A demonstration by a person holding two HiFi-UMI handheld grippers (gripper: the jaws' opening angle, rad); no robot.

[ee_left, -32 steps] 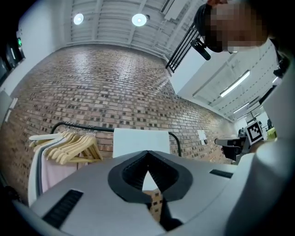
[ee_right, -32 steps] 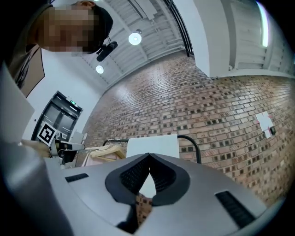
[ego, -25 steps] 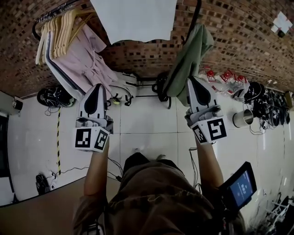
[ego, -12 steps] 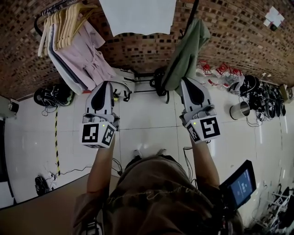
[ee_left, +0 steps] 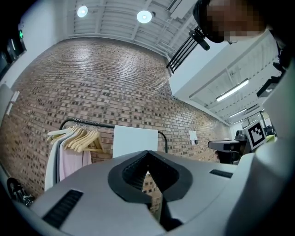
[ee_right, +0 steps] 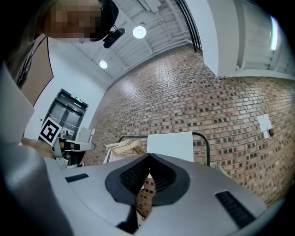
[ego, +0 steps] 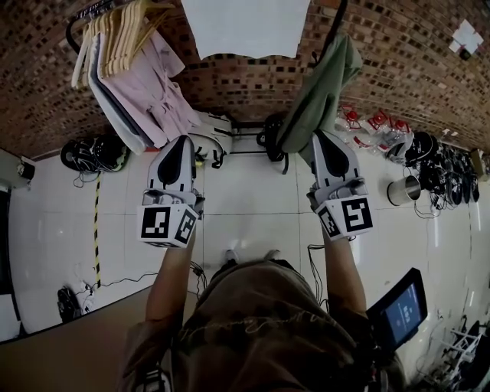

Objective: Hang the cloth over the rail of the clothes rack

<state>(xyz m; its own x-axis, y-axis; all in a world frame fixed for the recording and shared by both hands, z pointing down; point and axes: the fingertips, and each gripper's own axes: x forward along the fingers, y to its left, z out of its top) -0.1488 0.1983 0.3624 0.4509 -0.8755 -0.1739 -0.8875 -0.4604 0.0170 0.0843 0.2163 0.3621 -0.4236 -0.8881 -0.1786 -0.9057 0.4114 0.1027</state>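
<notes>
Head view: the white cloth (ego: 245, 27) already hangs over the far rail (ego: 337, 19); in the last second only our viewpoint has drifted, left claw (ego: 182, 142) and right claw (ego: 319, 135) staying back from it; left gripper view: jaws pressed together, empty; right gripper view: likewise closed on nothing, so we judge the hanging done

Rough brick wall (ego: 406, 76) — glossy floor (ego: 245, 191)

- The rail (ee_right: 200, 134) has little free room: wooden hangers (ego: 126, 31) with pink garments (ego: 157, 92) fill its left part, and a white cloth (ego: 245, 27) covers the middle.
- A green cloth (ego: 318, 92) hangs at the right end.
- The tiled floor (ego: 245, 203) in front of the rack is open.
</notes>
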